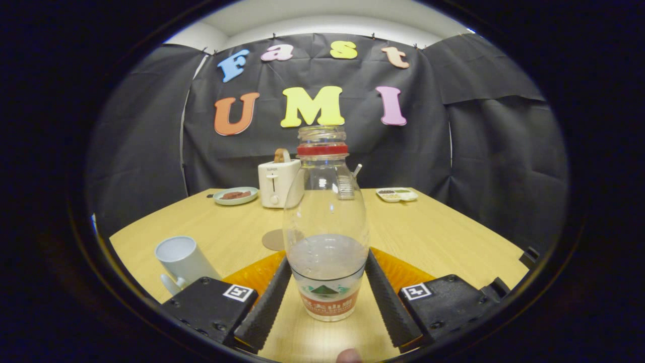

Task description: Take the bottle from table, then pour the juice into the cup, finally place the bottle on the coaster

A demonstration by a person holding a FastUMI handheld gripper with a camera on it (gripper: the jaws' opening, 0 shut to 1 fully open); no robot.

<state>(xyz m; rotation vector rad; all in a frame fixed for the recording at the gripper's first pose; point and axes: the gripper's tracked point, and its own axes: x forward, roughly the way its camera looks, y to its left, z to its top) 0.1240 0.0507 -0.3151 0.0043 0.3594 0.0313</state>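
We have the gripper [326,290] clamped on the lower body of the open juice bottle [325,237], over the bench [443,227]. Keep it upright and carry it steadily toward the cup [182,259] at the left, the coaster [273,240] behind.

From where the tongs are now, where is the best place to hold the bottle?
Grip the bottle low on its lower body, from the near side, where the tongs already press both flanks. Its wide belly tapers there, it stands upright and its mouth is open, so keep it level.
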